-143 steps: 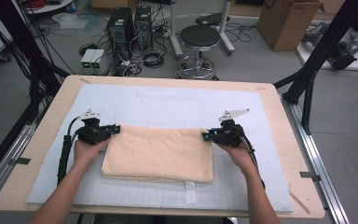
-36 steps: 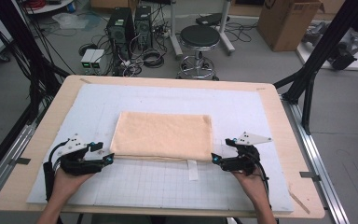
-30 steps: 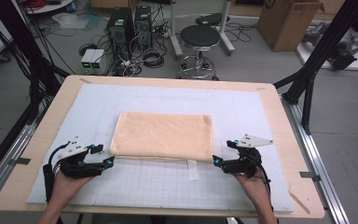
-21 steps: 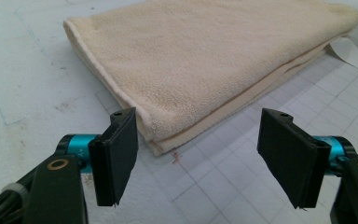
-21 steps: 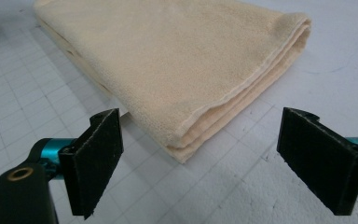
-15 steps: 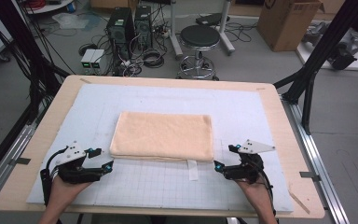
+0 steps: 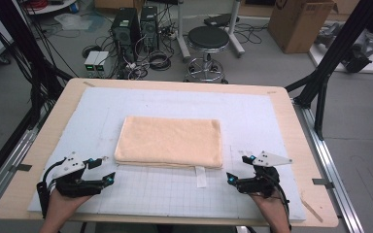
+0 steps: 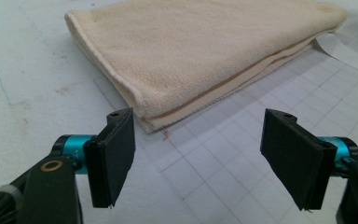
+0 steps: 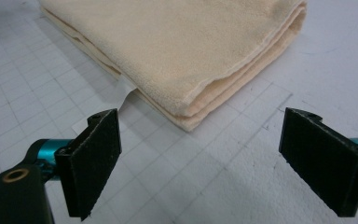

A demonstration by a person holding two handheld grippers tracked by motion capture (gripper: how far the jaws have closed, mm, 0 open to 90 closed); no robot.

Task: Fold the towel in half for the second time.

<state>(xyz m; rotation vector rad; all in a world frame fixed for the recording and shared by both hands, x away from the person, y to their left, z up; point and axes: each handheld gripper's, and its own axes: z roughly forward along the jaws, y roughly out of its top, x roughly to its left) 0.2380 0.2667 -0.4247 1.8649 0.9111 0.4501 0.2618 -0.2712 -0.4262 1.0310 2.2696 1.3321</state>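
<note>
With both the left gripper (image 7: 103, 171) and right gripper (image 7: 237, 169) spread wide and empty near the table's (image 7: 281, 99) front edge, leave the folded towel (image 7: 170, 141) lying mid-table and back away without snagging its near corners.

No text, brand, number or sign can be read anywhere; the white tag (image 7: 200, 176) on the folded towel (image 7: 170, 141) looks blank, and the cardboard box's (image 7: 298, 22) black mark is unreadable.

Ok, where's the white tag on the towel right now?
In the high view, the white tag sticks out from the folded towel's near edge, right of centre, on the gridded mat.
</note>
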